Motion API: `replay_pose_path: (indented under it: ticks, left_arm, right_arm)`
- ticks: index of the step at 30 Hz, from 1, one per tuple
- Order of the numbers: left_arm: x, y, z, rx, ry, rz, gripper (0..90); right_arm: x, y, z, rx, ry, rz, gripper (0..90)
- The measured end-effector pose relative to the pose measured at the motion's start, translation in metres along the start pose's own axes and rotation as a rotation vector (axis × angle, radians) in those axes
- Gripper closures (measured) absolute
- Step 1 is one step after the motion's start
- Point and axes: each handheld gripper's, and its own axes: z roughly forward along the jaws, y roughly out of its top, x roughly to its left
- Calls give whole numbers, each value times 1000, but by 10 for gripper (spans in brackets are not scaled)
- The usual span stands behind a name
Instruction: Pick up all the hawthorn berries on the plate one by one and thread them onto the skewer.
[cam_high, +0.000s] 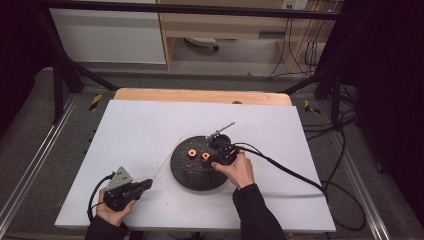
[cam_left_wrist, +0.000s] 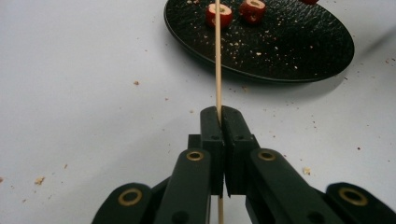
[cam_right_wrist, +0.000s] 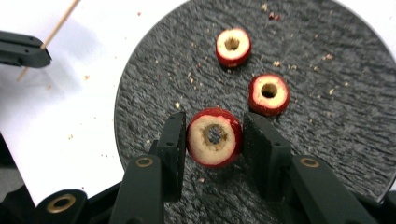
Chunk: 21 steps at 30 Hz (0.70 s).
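Squarely between hand-held gripper (cam_right_wrist: 214, 140) pads — fruit ring (cam_right_wrist: 215, 136).

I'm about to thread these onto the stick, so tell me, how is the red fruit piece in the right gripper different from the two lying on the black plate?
The held piece is pinched between the right gripper jaws and looks lifted off the black plate; the two loose pieces lie flat on it. The held piece looks larger, though it sits nearer the camera. All three have red skin, pale flesh and a cored hole.

Plate (cam_high: 197, 172) right of skewer (cam_high: 167, 159), two fruit rings (cam_high: 192, 153) on it (third in right tongs (cam_right_wrist: 214, 140))
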Motion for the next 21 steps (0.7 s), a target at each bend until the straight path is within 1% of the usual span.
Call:
replay_pose_path:
  ticks: [3, 5, 7, 10, 13, 18, 19, 20, 21]
  left_arm:
    - [0, 0, 0, -3, 0, -4, 879]
    - [0, 0, 0, -4, 1, -5, 879]
    - [0, 0, 0, -4, 1, -5, 879]
    - [0, 0, 0, -5, 1, -6, 879]
    - [0, 0, -1, -9, 2, -10, 879]
    - [0, 0, -1, -14, 2, -18, 880]
    - [0, 0, -1, -15, 2, -19, 880]
    - [0, 0, -1, -16, 1, -19, 880]
    - [0, 0, -1, -17, 2, -20, 880]
  right_arm:
    - [1, -2, -3, -42, 8, 10, 615]
    - [2, -3, -4, -71, 3, 6, 615]
    - [4, -5, -5, -99, 7, 3, 615]
    - [7, -7, -4, -154, 18, 3, 615]
    - [8, -11, -3, -208, 52, 31, 615]
    - [8, -17, -2, -282, 76, 59, 615]
    - [9, -19, -2, -321, 82, 68, 616]
    - [9, -19, -2, -321, 82, 68, 616]
    - [9, -21, -1, -362, 94, 82, 615]
